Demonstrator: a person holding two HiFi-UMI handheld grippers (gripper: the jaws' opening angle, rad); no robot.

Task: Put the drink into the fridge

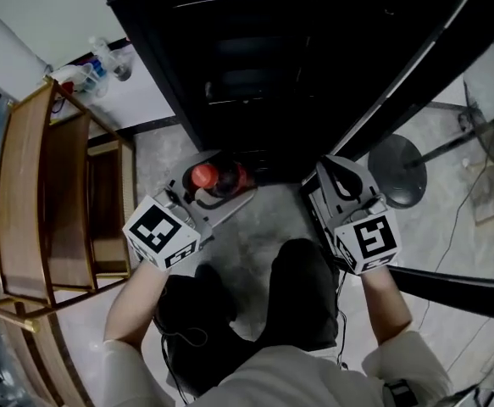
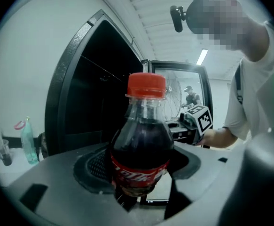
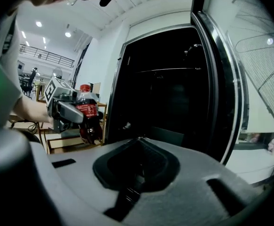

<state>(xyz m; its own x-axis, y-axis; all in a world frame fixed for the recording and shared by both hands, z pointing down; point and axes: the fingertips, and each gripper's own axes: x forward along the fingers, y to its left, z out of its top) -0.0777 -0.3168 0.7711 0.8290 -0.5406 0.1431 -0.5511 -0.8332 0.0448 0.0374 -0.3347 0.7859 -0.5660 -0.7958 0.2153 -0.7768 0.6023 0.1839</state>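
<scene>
At centre frame in the head view, the left hand-held gripper (image 1: 221,189) is clamped on the drink (image 1: 206,176), a red-capped cola bottle, just in front of the open, dark fridge (image 1: 272,75). Right of centre, the right hand-held gripper (image 1: 341,185) has its jaws together, holding nothing.

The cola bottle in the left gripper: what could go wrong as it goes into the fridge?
1. The left gripper holds the cola bottle low on its body, so it might tilt or slip.
2. The fridge interior is dark; the red cap could knock a shelf that's hard to see.
3. The open door stands close at the right and might get bumped.
</scene>
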